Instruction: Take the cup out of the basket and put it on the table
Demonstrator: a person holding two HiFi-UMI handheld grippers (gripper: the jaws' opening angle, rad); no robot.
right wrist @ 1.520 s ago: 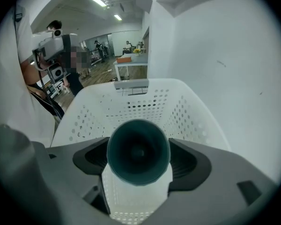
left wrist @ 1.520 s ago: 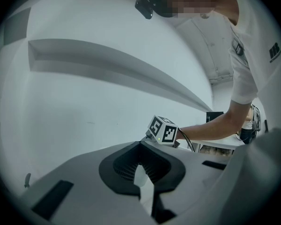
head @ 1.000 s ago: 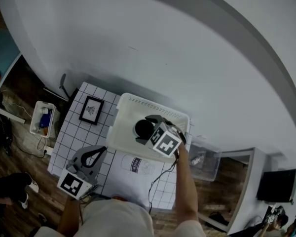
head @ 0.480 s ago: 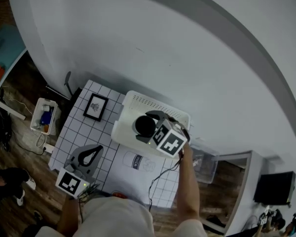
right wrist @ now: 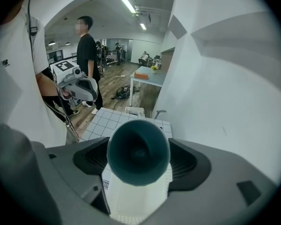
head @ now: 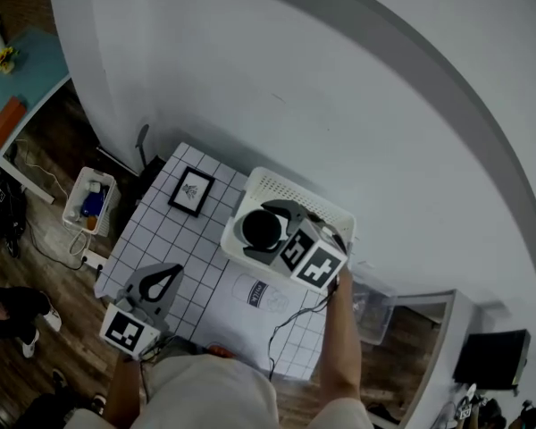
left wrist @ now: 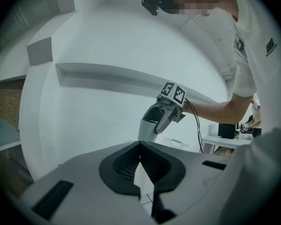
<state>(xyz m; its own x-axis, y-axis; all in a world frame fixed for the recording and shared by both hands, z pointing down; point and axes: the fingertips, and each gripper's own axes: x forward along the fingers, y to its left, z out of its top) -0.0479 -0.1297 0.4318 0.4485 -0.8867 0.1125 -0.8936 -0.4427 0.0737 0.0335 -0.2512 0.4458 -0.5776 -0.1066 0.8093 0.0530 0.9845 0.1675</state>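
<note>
My right tool (right wrist: 137, 159) is pinching the dark cup (head: 261, 228) between its pads, the cup's open mouth facing that tool's camera. From the head view the cup hangs over the white basket (head: 295, 189), lifted off the basket's floor. The basket sits at the far right of the gridded surface (head: 161, 239). My left tool (left wrist: 140, 149) has its jaws pressed together with nothing in them, and it hovers over the near left part of the surface, well apart from the basket. A small framed picture (head: 190, 191) lies on the surface just left of the basket.
</note>
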